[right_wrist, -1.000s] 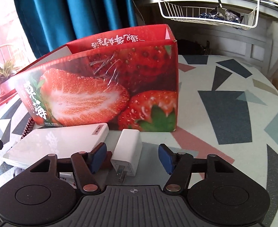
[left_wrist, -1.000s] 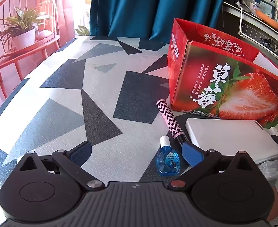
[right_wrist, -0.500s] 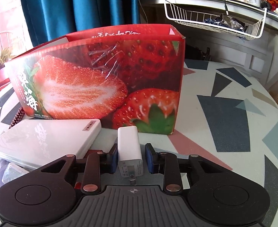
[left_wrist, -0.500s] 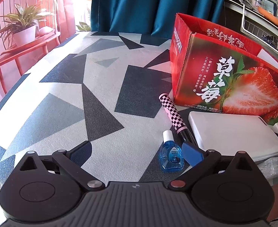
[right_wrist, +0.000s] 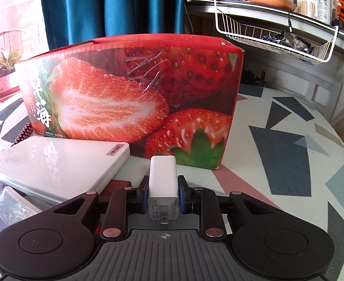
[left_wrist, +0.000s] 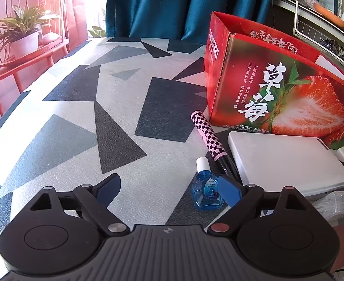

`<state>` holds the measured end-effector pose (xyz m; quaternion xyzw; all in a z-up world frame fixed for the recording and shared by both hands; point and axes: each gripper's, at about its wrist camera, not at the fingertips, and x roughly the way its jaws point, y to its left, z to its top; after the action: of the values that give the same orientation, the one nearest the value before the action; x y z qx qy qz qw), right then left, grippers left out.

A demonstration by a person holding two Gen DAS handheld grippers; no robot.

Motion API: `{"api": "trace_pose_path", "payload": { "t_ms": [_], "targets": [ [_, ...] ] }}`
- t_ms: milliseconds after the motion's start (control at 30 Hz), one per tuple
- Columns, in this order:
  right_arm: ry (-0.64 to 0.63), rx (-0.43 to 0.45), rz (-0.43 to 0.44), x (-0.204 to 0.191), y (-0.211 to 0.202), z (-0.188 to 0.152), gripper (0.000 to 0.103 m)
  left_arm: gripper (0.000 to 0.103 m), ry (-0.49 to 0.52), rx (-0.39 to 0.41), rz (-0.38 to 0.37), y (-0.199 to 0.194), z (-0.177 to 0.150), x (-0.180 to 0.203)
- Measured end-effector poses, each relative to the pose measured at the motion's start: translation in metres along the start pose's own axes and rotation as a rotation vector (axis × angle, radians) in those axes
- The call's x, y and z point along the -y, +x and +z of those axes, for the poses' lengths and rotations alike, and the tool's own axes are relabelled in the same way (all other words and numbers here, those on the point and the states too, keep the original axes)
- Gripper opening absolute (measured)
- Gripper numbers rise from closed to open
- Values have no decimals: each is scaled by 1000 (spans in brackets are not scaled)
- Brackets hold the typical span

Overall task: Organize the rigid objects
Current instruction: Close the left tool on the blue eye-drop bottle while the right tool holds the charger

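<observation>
My right gripper (right_wrist: 163,193) is shut on a white charger plug (right_wrist: 163,181), held a little above the table in front of the red strawberry box (right_wrist: 134,103). A white flat case (right_wrist: 55,166) lies to its left. In the left wrist view, my left gripper (left_wrist: 169,187) is open and empty above the table. A small blue dropper bottle (left_wrist: 207,190) lies just inside its right finger. A pink checkered pen (left_wrist: 210,138) lies beyond it, beside the white case (left_wrist: 284,161) and the open-topped box (left_wrist: 274,89).
A clear plastic bag (right_wrist: 12,203) lies under the white case's near corner. A wire basket (right_wrist: 274,37) hangs under a cluttered shelf at the right. A red chair with a potted plant (left_wrist: 22,35) stands beyond the table's left edge. Blue curtains (left_wrist: 162,4) hang behind.
My right gripper closed on the charger plug and lifted it slightly toward the box. My left gripper stayed open and drifted a little over the table.
</observation>
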<state>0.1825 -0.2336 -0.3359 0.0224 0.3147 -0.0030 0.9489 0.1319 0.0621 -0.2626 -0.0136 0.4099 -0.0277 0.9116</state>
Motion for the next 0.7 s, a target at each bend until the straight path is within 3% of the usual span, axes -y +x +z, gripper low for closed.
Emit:
{"api": "trace_pose_path", "payload": {
  "t_ms": [333,467,600,700],
  "targets": [
    [-2,0,1,0,0,0,22,70,22,-17,-77,3,-4,9],
    [-2,0,2,0,0,0,22,64,43,-24,-70,3,-5,12],
    [-2,-1,1,0,0,0,22,42,43,-9,-45,3,-4,8],
    [-2,-1,1,0,0,0,22,34,28,3,-22,6,-2,2]
  ]
}}
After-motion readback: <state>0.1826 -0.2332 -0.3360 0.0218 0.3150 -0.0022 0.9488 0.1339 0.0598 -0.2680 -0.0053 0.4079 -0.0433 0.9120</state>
